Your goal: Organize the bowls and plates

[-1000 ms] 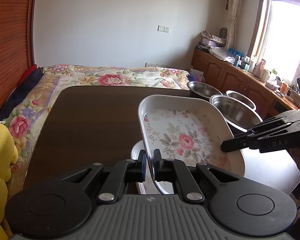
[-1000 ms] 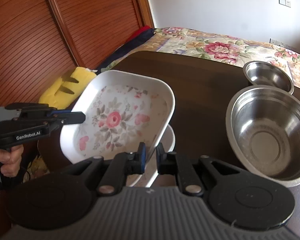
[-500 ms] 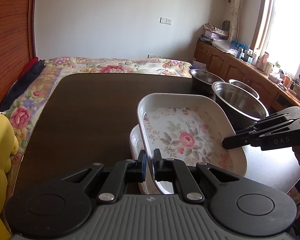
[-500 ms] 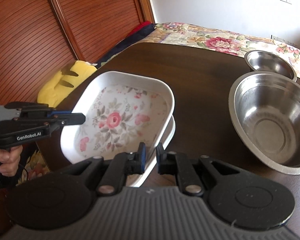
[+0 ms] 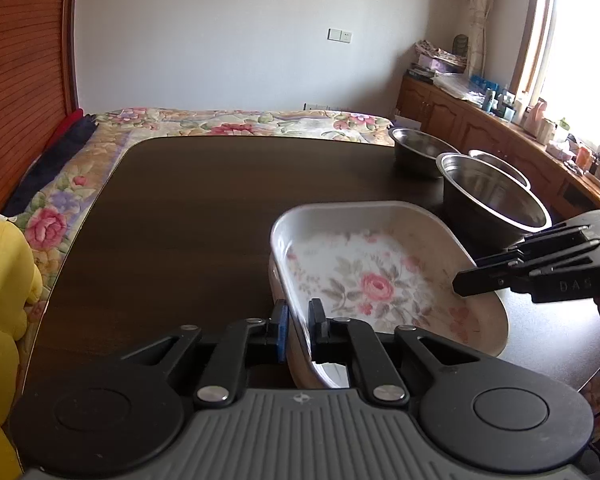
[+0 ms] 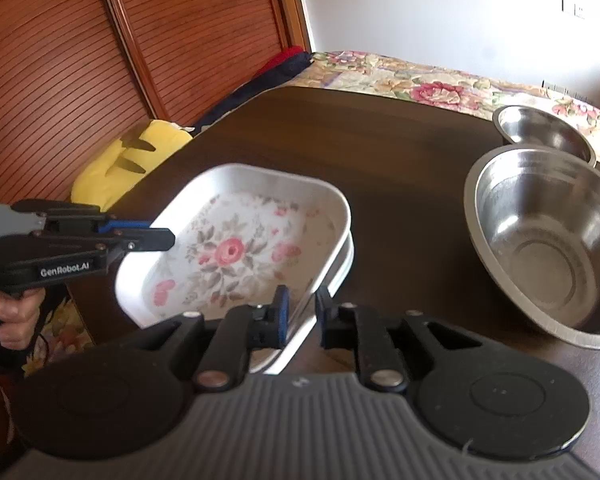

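white plate (image 5: 380,280) with pink rose print, silver bowls (image 6: 548,240), dark brown table (image 5: 220,208)

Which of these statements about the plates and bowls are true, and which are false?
1. The floral plate lies over a second white plate. True.
2. The floral plate is inside the large steel bowl. False: it is beside the bowl and apart from it, over the dark table.
3. Only one steel bowl is on the table. False: the left wrist view shows three, including a small bowl and a far bowl.
4. The floral plate's rim passes between the fingers of the left gripper and the right gripper. True.
5. A yellow plush toy lies beside the table. True.
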The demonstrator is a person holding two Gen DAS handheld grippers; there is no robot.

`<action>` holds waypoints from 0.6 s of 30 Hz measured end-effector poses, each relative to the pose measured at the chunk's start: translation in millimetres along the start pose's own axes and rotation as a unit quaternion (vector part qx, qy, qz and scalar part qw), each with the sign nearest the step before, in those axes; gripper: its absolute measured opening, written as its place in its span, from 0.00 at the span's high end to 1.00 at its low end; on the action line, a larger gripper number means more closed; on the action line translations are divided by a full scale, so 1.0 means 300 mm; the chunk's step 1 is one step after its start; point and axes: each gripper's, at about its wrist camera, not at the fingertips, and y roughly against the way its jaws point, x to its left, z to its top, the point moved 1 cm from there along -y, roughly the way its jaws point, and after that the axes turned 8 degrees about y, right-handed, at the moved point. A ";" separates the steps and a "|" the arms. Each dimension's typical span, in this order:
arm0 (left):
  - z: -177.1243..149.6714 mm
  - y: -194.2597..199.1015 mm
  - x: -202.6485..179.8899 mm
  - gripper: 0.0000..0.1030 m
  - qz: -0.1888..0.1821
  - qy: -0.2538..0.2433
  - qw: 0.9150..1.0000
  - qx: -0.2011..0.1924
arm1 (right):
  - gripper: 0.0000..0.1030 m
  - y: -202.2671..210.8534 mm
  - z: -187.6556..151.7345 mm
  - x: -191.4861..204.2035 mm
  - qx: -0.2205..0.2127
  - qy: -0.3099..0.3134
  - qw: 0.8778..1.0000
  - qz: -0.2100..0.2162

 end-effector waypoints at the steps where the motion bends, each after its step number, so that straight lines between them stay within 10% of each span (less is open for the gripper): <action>1: 0.001 -0.002 0.005 0.63 0.000 0.001 1.000 0.000 | 0.78 -0.001 -0.002 0.002 0.000 0.001 1.000 -0.002; 18: 0.064 -0.007 -0.084 0.37 -0.008 -0.020 0.999 -0.040 | 0.74 0.156 -0.047 -0.094 -0.094 -0.013 0.995 -0.035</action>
